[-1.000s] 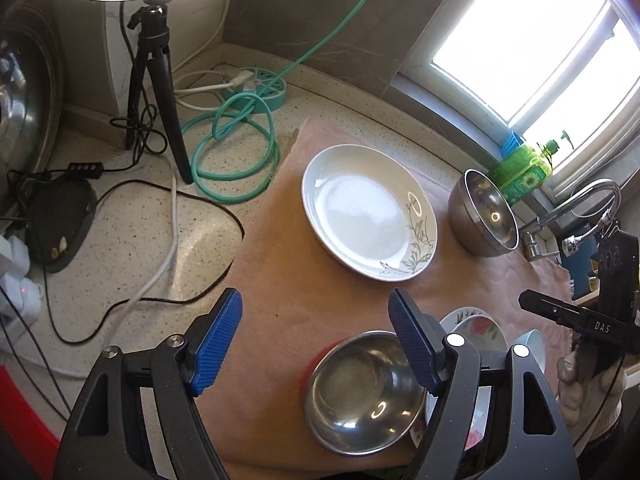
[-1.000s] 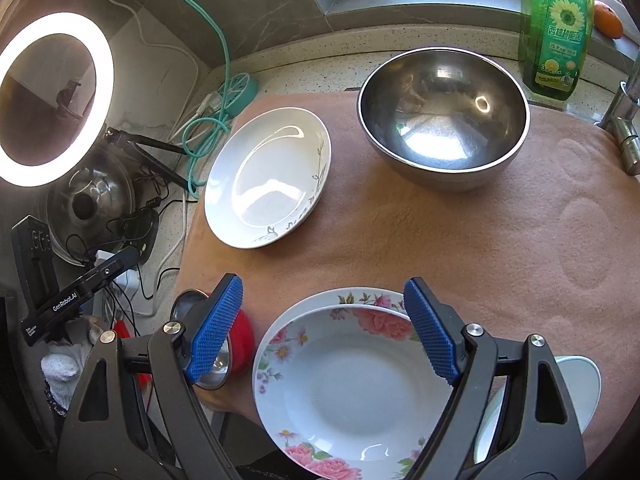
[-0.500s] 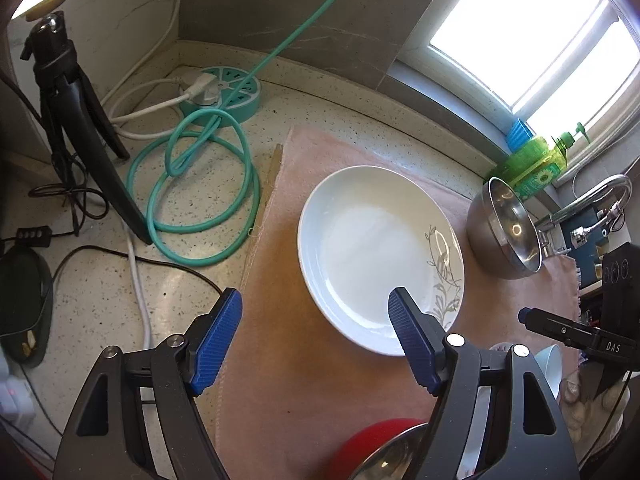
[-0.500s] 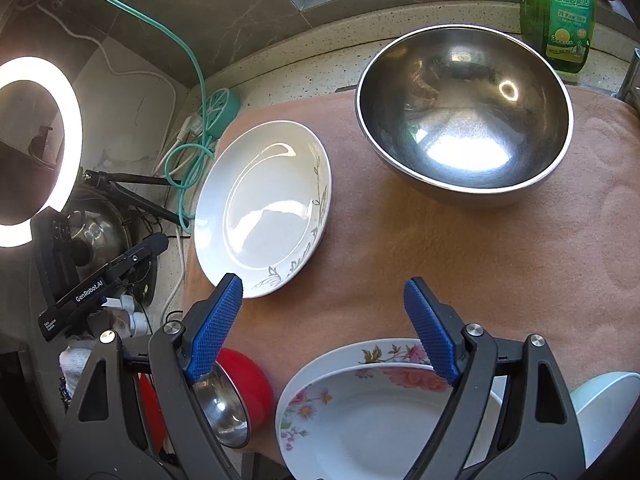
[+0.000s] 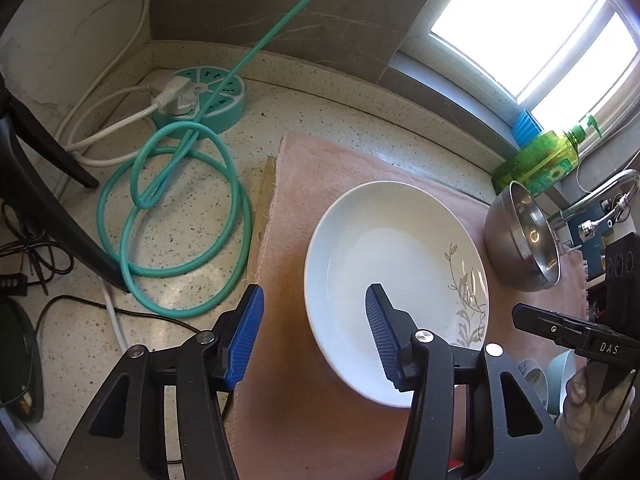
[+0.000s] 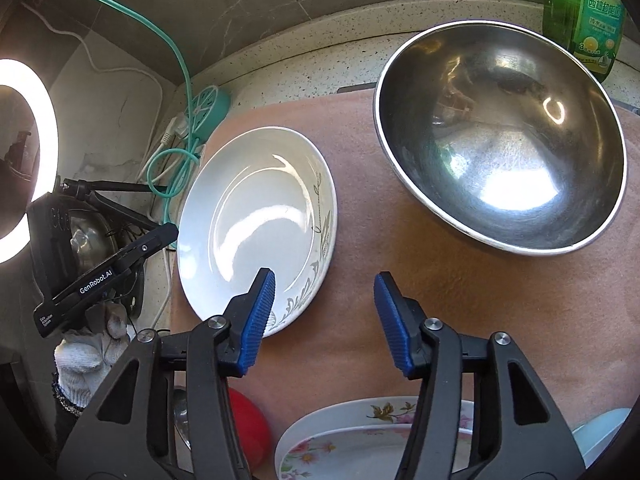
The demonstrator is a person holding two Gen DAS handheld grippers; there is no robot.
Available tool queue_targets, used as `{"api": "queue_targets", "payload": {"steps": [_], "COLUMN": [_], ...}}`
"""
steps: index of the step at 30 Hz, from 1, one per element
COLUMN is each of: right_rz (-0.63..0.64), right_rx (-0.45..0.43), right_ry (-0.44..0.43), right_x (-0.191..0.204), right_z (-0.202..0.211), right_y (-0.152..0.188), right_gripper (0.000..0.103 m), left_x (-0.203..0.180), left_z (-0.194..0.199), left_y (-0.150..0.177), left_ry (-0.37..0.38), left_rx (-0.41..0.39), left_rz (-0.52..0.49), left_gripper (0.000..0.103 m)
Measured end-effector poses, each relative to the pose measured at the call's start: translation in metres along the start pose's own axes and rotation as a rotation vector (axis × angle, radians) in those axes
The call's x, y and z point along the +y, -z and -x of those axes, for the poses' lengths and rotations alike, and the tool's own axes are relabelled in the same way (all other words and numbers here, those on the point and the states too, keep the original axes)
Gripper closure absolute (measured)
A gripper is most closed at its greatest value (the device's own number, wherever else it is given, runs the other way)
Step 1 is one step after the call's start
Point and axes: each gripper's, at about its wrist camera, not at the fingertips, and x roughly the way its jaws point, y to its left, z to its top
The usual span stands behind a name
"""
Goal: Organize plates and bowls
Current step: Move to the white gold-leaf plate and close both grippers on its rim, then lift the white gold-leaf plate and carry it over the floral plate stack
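Off to the left of your left gripper (image 5: 312,330) lies only clutter: the coiled green cable (image 5: 176,216) and the round power strip (image 5: 200,98) on the bare counter (image 5: 328,120), so nothing there concerns the sorting. That gripper is spread wide and holds nothing; its right finger sits over the near left part of the white plate (image 5: 396,276), its left finger over the pink mat (image 5: 288,380) just outside the rim, which looks like you are lining up to pinch the plate's edge. The plate lies flat on the mat, ahead and slightly right of that tool, alone and unstacked, so it is probably the piece to gather next. Your right gripper (image 6: 324,316) is also wide and empty, hovering over bare mat; the same white plate (image 6: 256,224) is ahead to its left, with its left finger overlapping the rim, and the big steel bowl (image 6: 500,140) stands ahead to its right, upright and apart from the plate. Below that gripper, close to you, the flowered plates (image 6: 360,440) are already nested, with a red bowl (image 6: 248,424) just left of them, which suggests stacking by kind.
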Motion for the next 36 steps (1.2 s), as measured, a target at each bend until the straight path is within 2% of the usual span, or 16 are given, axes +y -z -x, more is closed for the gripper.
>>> {"api": "queue_targets", "payload": {"steps": [1,4,6,8,10,13,17,18,20,36], "right_rz": [0.004,0.009,0.004,0.005,0.005,0.004,0.01,0.015,0.025,0.06], "right_rx": [0.006,0.012,0.021,0.027,0.031,0.038,0.048,0.051,0.059,0.07], "right_ry": [0.001,0.014,0.011,0.011,0.011,0.014,0.012,0.014,0.017,0.05], "right_x": [0.001,0.001,0.001,0.001,0.001,0.0,0.0,0.001,0.003,0.01], "right_z": [-0.003,-0.009,-0.013,-0.016,-0.019,-0.021,-0.026,-0.027,-0.03,-0.032], "right_y": [-0.002,-0.005,-0.007,-0.009,-0.012,-0.014,-0.017,-0.018,-0.019,-0.017], "right_gripper": [0.056,0.057,0.059,0.064,0.069,0.073,0.086,0.087,0.09,0.091], "left_x": [0.001,0.002,0.002,0.003,0.002,0.001,-0.001,-0.002,-0.003,-0.007], "left_z": [-0.002,-0.006,-0.008,-0.011,-0.013,-0.016,-0.021,-0.022,-0.024,-0.023], "left_y": [-0.001,-0.002,-0.003,-0.003,-0.003,-0.003,-0.003,-0.003,-0.003,-0.002], "left_ry": [0.0,0.008,0.008,0.011,0.013,0.021,0.022,0.025,0.029,0.023], "left_rx": [0.003,0.01,0.015,0.02,0.027,0.033,0.042,0.045,0.048,0.044], "left_rz": [0.001,0.0,-0.004,-0.002,-0.002,-0.002,-0.003,-0.003,0.002,0.02], "left_gripper": [0.056,0.064,0.064,0.065,0.073,0.079,0.082,0.086,0.087,0.089]}}
